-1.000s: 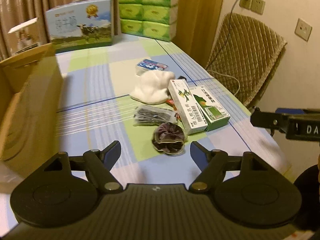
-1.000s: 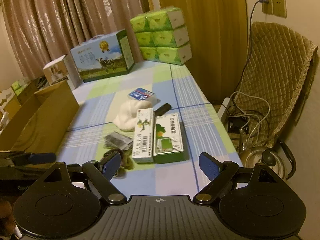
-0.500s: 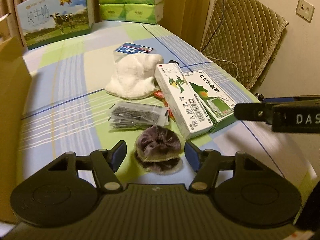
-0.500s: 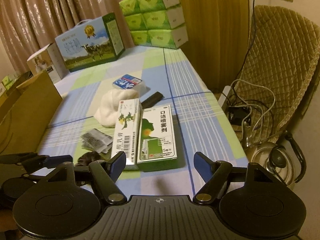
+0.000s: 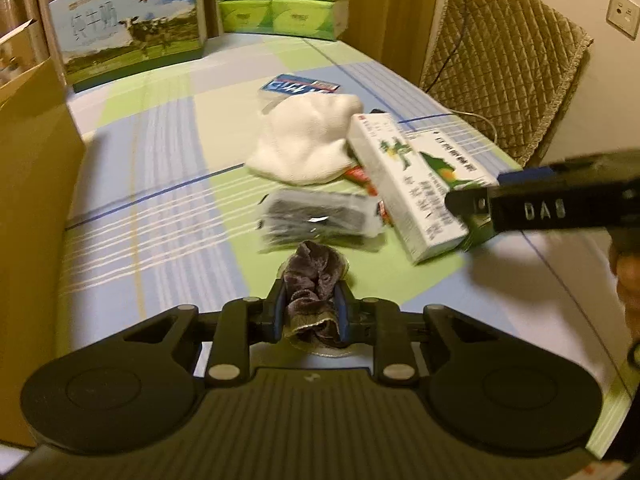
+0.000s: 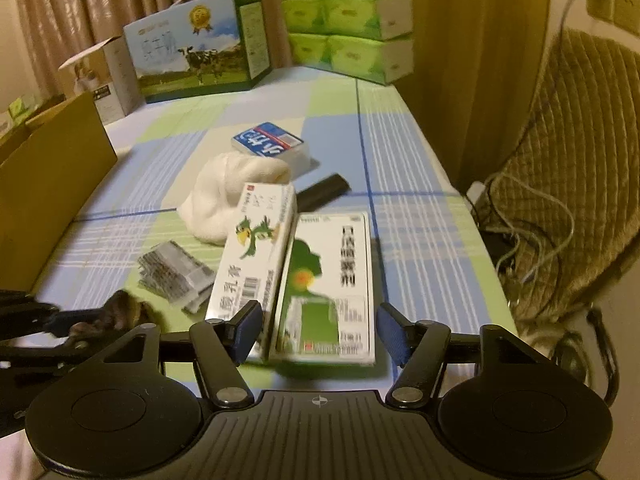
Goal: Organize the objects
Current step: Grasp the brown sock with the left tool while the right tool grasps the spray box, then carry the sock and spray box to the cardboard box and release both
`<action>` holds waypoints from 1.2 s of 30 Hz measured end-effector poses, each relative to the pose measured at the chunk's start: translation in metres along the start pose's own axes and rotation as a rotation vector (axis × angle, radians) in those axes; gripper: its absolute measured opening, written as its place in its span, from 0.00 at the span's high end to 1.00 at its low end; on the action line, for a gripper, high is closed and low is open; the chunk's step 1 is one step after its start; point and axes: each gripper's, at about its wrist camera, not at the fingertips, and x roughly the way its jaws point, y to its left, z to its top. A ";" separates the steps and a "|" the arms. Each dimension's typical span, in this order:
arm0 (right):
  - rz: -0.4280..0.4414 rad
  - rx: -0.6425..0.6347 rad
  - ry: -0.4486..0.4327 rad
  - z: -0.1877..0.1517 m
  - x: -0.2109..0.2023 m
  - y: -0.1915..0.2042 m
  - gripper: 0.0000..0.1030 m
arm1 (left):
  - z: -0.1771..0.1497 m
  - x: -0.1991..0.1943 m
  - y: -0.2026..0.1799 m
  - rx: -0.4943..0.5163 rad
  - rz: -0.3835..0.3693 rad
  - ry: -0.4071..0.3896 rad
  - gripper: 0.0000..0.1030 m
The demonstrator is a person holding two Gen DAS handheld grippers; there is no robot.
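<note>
The left gripper (image 5: 310,312), open around the scrunchie (image 5: 314,276) a moment ago, has now clamped its jaws on it, low over the counter (image 5: 160,208). The right gripper (image 6: 318,330) has moved in, jaws apart, straddling the green box (image 6: 328,284). Both look ready to lift toward the carton (image 5: 28,184).

Dim, warm yellowish indoor light. Heavy fisheye bending and dark vignetting at corners. Motion blur across the boxes (image 6: 304,280) and plastic packet (image 5: 320,216); soft shadows beneath, small glare on the packet.
</note>
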 end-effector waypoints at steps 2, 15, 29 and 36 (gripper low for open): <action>0.000 0.006 0.008 0.004 0.002 -0.001 0.43 | -0.003 -0.003 0.003 -0.003 -0.007 0.003 0.80; -0.040 -0.051 0.053 -0.002 0.012 0.005 0.48 | -0.010 -0.012 0.000 0.009 -0.008 0.009 0.81; -0.052 0.100 0.139 -0.063 -0.051 0.034 0.48 | -0.047 -0.043 -0.004 0.064 -0.002 0.010 0.76; -0.040 0.047 0.109 -0.067 -0.052 0.040 0.42 | -0.055 -0.051 -0.004 0.039 0.037 -0.031 0.63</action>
